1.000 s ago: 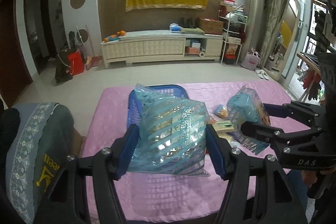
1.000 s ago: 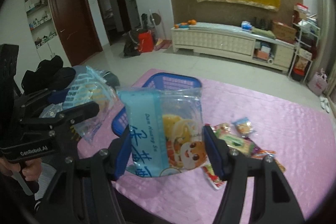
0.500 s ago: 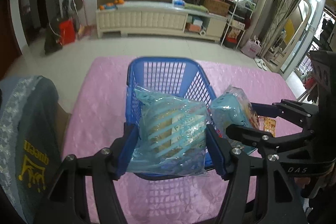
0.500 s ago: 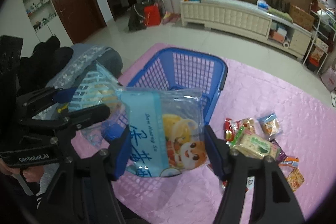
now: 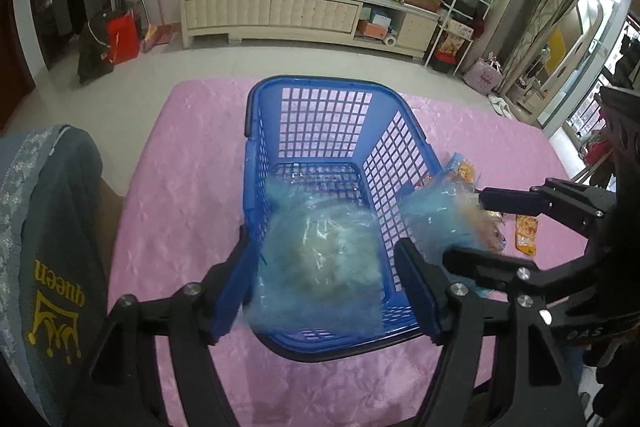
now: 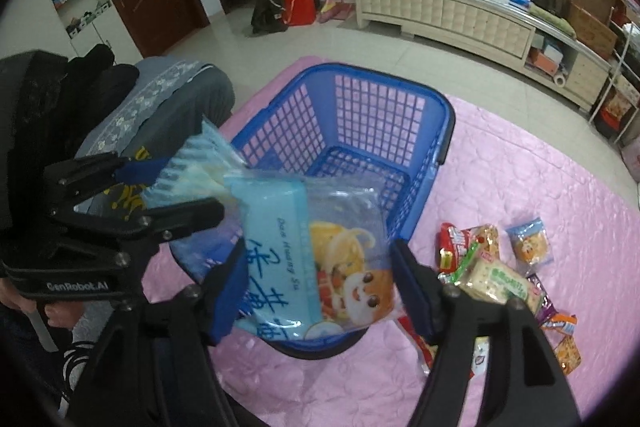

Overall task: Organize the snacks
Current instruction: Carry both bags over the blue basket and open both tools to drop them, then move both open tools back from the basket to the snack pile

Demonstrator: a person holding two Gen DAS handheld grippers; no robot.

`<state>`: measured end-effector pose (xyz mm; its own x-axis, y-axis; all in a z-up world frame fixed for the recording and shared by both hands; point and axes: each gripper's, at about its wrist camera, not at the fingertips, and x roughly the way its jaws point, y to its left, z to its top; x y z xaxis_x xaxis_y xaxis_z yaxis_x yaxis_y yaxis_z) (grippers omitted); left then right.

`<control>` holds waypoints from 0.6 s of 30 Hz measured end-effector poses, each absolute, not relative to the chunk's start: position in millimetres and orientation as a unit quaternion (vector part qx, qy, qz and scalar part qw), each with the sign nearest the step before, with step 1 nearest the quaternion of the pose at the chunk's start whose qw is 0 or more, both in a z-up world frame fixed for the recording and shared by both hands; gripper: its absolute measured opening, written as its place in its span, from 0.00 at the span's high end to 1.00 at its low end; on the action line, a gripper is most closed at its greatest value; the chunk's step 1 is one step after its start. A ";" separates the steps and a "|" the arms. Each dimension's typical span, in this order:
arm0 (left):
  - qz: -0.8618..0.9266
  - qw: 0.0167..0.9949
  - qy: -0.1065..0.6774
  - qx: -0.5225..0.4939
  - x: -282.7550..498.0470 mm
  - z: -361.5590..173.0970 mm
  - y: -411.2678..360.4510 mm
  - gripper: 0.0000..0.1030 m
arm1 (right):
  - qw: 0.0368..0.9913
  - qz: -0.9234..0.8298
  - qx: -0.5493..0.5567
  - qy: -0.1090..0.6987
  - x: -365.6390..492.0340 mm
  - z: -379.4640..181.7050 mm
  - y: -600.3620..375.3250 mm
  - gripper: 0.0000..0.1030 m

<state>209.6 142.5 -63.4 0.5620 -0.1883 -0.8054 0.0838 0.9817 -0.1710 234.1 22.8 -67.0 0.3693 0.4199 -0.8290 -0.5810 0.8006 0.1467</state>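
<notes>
striped bag: pale blue, blurred, (image 5: 320, 267) between the left jaws, over the near end of the blue basket (image 5: 332, 95), inside its rim line.
cartoon bag: blue with an orange cartoon print (image 6: 320, 263), between the right jaws, over the basket's near right corner, lower edge at the rim.
left gripper: (image 5: 324, 283) jaws have just been opening. A gap shows at the right pad; the left pad looks close to the bag or touching it. Reads as released, bag dropping or about to drop.
right gripper: (image 6: 320, 287) jaws have just been opening too. Bag sits between them, slack at the right side. Not pinched, I judge.
basket: nothing visible in the far half through the mesh floor; it stands on the pink cloth (image 5: 184, 163).
loose snacks: small packets (image 6: 492, 267) on the cloth just right of the basket, not yet sorted.
step: dropping both bags into the basket.
how to do it well: open fully before lifting so no film snags a pad. The cartoon bag rides the rim, so nudge it inward or it may tip out toward the packets. Pull the grippers straight back and apart; they're close together.
</notes>
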 end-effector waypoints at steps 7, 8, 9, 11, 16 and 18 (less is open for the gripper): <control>-0.062 0.887 0.453 -0.062 206.0 -48.3 143.0 0.21 | 0.836 0.290 -0.082 0.459 227.8 -58.4 10.9 0.16; -0.061 0.888 0.452 -0.062 204.0 -46.1 142.3 0.21 | 0.838 0.288 -0.080 0.456 225.9 -55.8 7.9 0.16; -0.059 0.890 0.449 -0.058 200.1 -42.5 140.2 0.21 | 0.840 0.285 -0.079 0.454 224.6 -53.6 4.9 0.16; -0.055 0.893 0.443 -0.051 194.5 -37.9 135.6 0.21 | 0.846 0.278 -0.077 0.449 221.3 -49.3 -2.2 0.16; -0.063 0.900 0.430 -0.032 174.6 -17.3 112.5 0.21 | 0.858 0.256 -0.066 0.440 207.9 -36.0 -23.2 0.16; -0.066 0.903 0.424 -0.024 168.8 -9.8 103.7 0.21 | 0.864 0.246 -0.063 0.434 199.3 -27.6 -31.9 0.16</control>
